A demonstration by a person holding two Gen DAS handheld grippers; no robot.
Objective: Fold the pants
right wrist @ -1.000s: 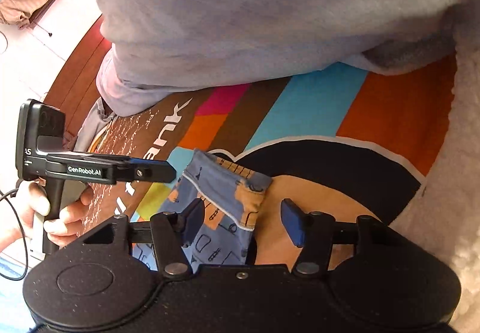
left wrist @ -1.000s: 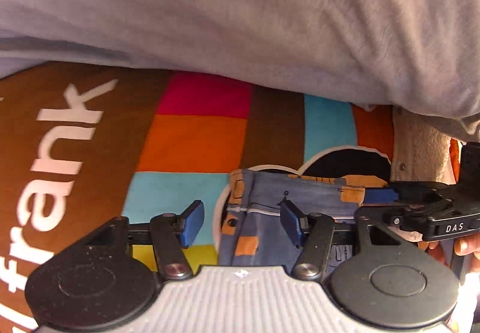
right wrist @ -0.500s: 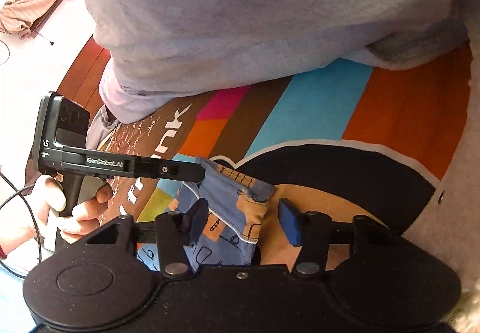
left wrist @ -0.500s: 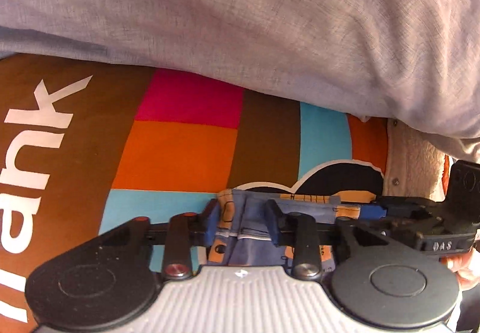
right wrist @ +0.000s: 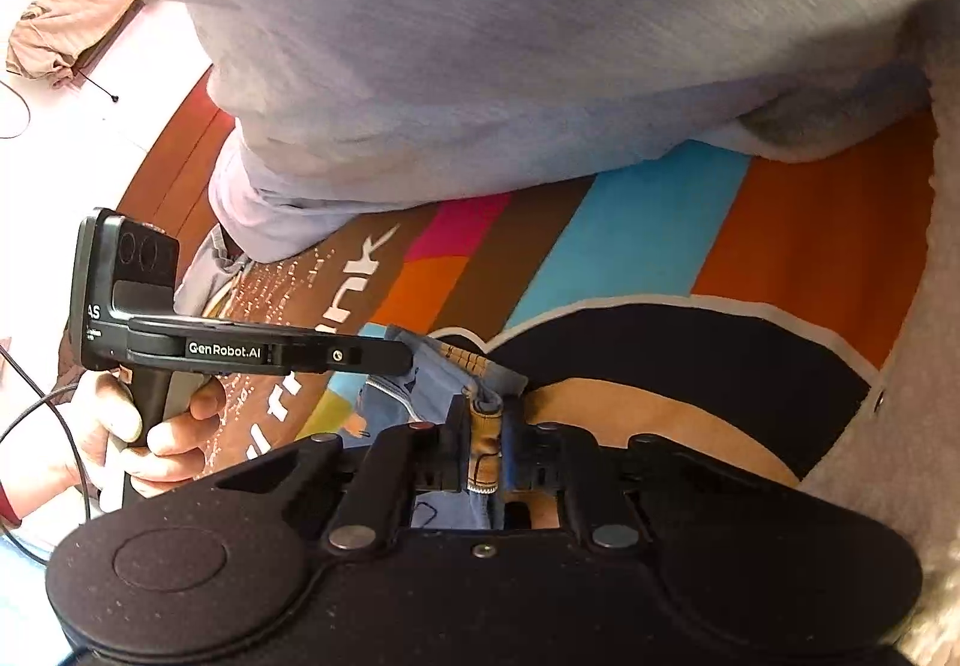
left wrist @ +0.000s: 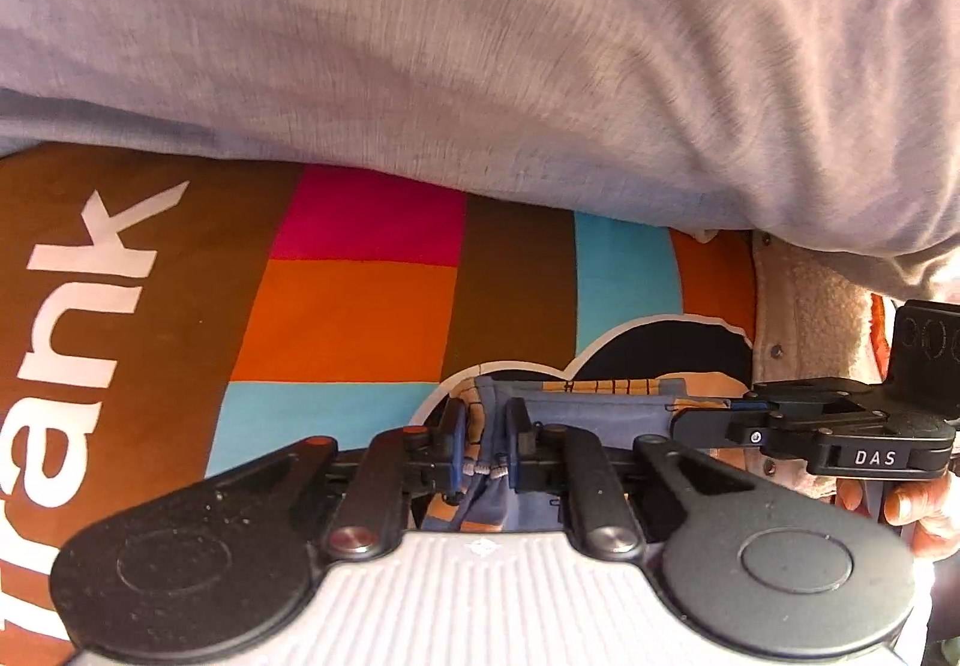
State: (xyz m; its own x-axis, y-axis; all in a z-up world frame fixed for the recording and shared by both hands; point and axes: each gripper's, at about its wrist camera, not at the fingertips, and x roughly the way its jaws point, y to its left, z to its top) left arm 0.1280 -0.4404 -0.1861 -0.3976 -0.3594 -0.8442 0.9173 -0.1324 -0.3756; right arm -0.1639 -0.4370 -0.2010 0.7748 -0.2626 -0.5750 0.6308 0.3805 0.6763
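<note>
Both views are brightly lit. Fisheye distortion bends the multicoloured printed mat (left wrist: 360, 318) toward the rims. Dark vignette shows at 1 o'clock. The grey fabric overhead (left wrist: 480, 36) is motion-blurred. In the right wrist view, the white surface (right wrist: 66, 138) at 10 o'clock is overexposed.

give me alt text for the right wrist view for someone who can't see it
The right gripper is shut on a corner of small blue patterned pants, over a colourful striped blanket. The left gripper reaches in from the left to the same pants, with grey cloth filling the top.
</note>
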